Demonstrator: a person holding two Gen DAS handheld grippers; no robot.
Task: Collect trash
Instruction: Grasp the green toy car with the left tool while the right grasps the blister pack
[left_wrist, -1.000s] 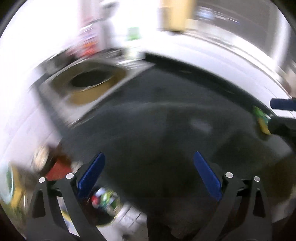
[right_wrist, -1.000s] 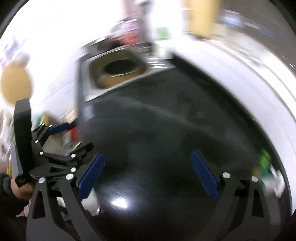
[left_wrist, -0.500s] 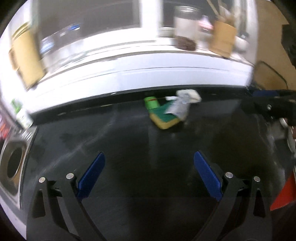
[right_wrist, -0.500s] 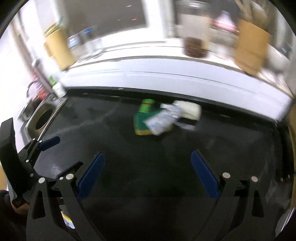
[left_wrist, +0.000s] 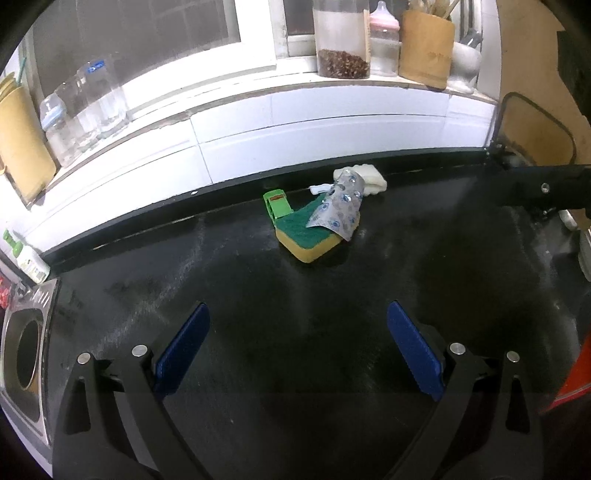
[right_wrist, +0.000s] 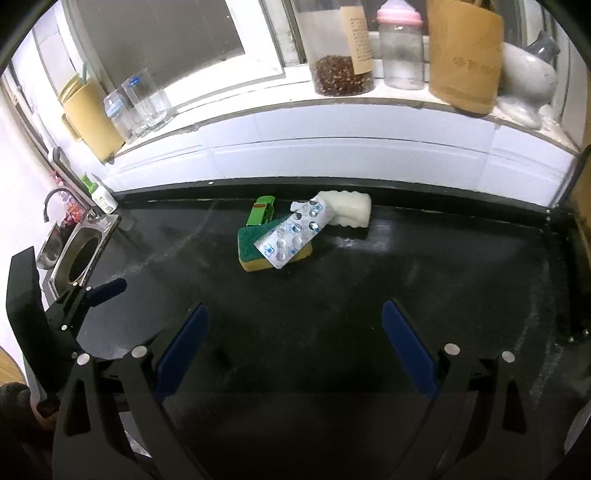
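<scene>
A silver pill blister pack (left_wrist: 338, 210) (right_wrist: 293, 232) lies across a yellow sponge with a green top (left_wrist: 308, 236) (right_wrist: 264, 247) on the black counter. A small green toy car (left_wrist: 277, 204) (right_wrist: 261, 211) sits behind the sponge, and a white crumpled piece (left_wrist: 364, 177) (right_wrist: 349, 210) lies by the back wall. My left gripper (left_wrist: 297, 343) and right gripper (right_wrist: 293, 343) are both open and empty, well short of this pile. The left gripper also shows in the right wrist view (right_wrist: 85, 295).
A steel sink (left_wrist: 22, 350) (right_wrist: 79, 258) is at the counter's left end. The white tiled sill holds glasses (right_wrist: 144, 103), a seed jar (left_wrist: 341, 40), a baby bottle (right_wrist: 400, 48) and a bamboo holder (left_wrist: 426, 46). A red object (left_wrist: 576, 373) is at the right.
Both views have swung from the sink end of the counter round to the back wall. The pile of sponge, blister pack and toy car is now centred and sharp. Both grippers stay open.
</scene>
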